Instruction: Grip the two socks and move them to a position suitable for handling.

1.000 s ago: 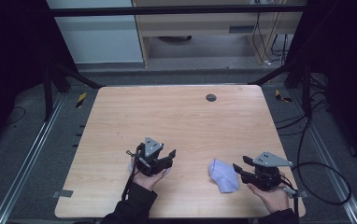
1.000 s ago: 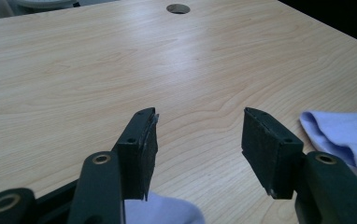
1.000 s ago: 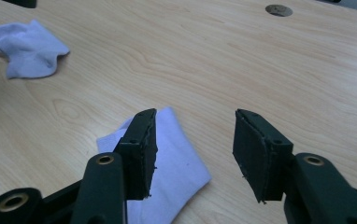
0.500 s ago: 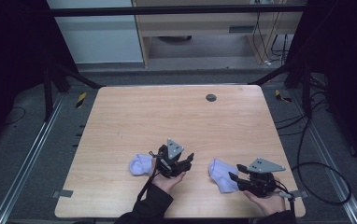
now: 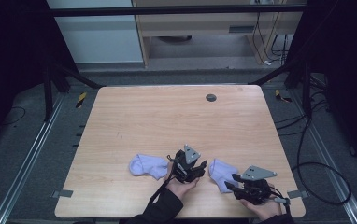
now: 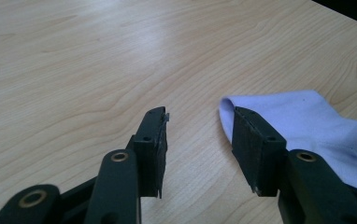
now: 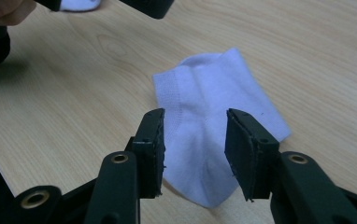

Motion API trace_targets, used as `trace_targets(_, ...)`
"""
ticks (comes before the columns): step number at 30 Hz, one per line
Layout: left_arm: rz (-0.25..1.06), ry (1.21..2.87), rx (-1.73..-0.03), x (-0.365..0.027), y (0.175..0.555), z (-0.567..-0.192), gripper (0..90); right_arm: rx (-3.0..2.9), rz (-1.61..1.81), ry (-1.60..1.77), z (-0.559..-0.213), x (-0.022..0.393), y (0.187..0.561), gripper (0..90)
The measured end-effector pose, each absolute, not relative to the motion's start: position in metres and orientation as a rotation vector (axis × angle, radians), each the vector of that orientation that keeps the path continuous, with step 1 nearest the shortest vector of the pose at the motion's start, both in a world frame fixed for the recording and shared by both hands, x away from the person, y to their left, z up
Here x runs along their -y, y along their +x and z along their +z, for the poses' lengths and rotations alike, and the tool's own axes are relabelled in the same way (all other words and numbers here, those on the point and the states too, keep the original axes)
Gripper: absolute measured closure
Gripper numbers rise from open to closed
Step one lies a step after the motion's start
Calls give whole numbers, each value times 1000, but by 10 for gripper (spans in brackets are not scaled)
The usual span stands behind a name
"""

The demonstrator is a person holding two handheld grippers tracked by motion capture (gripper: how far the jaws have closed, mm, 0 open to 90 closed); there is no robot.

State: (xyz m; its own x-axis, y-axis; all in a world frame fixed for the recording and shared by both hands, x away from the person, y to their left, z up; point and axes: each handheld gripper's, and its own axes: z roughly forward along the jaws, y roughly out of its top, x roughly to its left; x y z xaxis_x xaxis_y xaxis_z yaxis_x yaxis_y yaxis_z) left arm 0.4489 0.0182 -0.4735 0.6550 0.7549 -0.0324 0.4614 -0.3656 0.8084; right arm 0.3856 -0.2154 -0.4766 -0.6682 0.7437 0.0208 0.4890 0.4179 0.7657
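Two pale lilac socks lie on the wooden table (image 5: pixel 167 121) near its front edge. The left sock (image 5: pixel 147 165) lies flat to the left of my left gripper (image 5: pixel 203 168). This gripper (image 6: pixel 200 126) is open, and its right jaw touches the cuff edge of the right sock (image 6: pixel 307 121). The right sock (image 5: pixel 222 175) lies between the two grippers. My right gripper (image 5: pixel 231 183) points left at it. In the right gripper view the right gripper (image 7: pixel 195 116) is open just above the right sock (image 7: pixel 214 102), with the fabric showing between the jaws.
A small dark round disc (image 5: pixel 210 97) sits near the table's far edge. Black frame posts and cables (image 5: pixel 307 154) stand around the table. In the right gripper view the other hand (image 7: pixel 1 9) and its gripper (image 7: pixel 146 5) are at the top.
My left gripper has moved right, leaving the left sock uncovered behind it, and now reaches the right sock. My right gripper has shifted slightly left and nearer, over the right sock.
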Motion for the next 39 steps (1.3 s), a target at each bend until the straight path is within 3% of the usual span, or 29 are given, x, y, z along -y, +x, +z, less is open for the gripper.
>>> trace_targets(15,383,2059,-950,3,453,-493,591,-2449,1074,1042,-491,206,385,610)
trace_targets(24,361,2087,-958,7,456,-499,657,-2500,1028,1034,-497,203,387,722)
trace_targets(25,362,2086,-959,8,456,-500,663,-2498,1025,1039,-496,204,387,782)
trace_targets(30,351,2093,-958,9,456,-500,685,-2516,1031,1057,-496,205,388,865)
trace_targets(36,339,2110,-957,11,457,-502,726,-2515,1025,1062,-496,204,388,887)
trace_targets(39,313,2109,-958,12,456,-502,795,-2513,1029,1069,-496,204,388,891)
